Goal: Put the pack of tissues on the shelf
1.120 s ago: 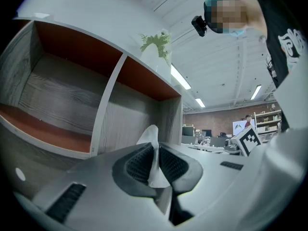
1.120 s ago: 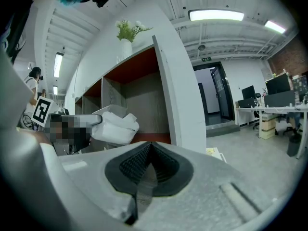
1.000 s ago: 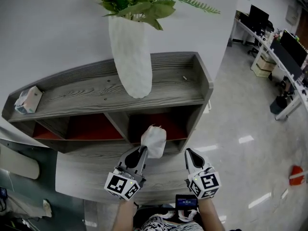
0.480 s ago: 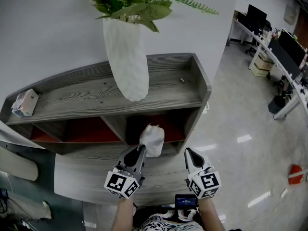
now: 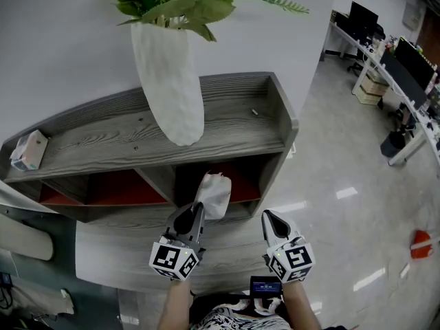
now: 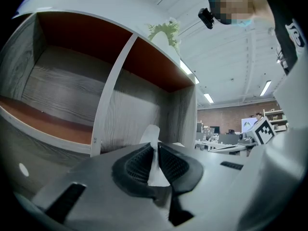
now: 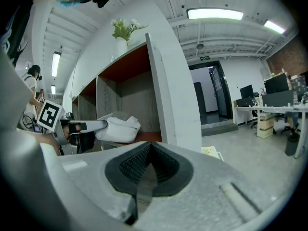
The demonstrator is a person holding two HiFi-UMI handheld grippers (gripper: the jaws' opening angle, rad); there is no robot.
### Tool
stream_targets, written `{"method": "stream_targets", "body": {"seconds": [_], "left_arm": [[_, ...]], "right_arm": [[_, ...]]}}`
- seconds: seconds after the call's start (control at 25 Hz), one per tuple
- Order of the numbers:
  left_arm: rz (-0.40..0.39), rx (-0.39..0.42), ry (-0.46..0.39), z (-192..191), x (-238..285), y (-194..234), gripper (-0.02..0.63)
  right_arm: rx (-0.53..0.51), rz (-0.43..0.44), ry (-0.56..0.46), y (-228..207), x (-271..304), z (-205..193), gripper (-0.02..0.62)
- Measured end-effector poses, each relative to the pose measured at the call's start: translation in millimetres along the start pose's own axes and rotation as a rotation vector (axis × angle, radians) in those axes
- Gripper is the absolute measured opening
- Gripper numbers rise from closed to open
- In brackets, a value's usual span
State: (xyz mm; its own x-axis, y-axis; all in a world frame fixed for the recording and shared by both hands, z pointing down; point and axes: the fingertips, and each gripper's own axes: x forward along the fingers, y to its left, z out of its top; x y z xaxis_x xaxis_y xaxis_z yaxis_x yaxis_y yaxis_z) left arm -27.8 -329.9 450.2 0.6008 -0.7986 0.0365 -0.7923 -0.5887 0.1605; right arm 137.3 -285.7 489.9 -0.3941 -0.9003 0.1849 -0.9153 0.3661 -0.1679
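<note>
In front of the grey wood-grain shelf [image 5: 103, 139], the left gripper [image 5: 196, 210] has its ribbed black pads pinched almost together on a thin edge of the soft white pack [image 5: 214, 192]. The pack is held at the mouth of the right-hand lower compartment [image 5: 240, 181], which is red inside. The right gripper [image 5: 269, 218] sits just beside it, jaws closed on nothing. Each gripper carries a cube [image 5: 173, 261] of black-and-white square markers. On top of the shelf stand a tall, dimpled white vase [image 5: 168, 81] and a small box [image 5: 27, 150].
</note>
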Motion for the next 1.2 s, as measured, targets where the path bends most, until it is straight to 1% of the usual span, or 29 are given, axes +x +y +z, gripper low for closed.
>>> {"method": "stream_targets", "body": {"seconds": [0.24,0.76,1.04,1.2], "left_arm": [[0.063,-0.004,0.012,-7,5,9,0.023],[0.116,0.009,0.015,-8,19,12,0.025],[0.138,-0.005,0.029,-9,30,17,0.025],[0.161,-0.01,0.055,-15,35,19,0.025]], "right_arm": [[-0.002,-0.021,-0.003,-6,-4,-1,0.005],[-0.001,-0.016,-0.002,-8,0,0,0.005],[0.002,-0.011,0.008,-8,1,-5,0.005],[0.01,-0.019,0.004,-13,0,-4,0.005]]}}
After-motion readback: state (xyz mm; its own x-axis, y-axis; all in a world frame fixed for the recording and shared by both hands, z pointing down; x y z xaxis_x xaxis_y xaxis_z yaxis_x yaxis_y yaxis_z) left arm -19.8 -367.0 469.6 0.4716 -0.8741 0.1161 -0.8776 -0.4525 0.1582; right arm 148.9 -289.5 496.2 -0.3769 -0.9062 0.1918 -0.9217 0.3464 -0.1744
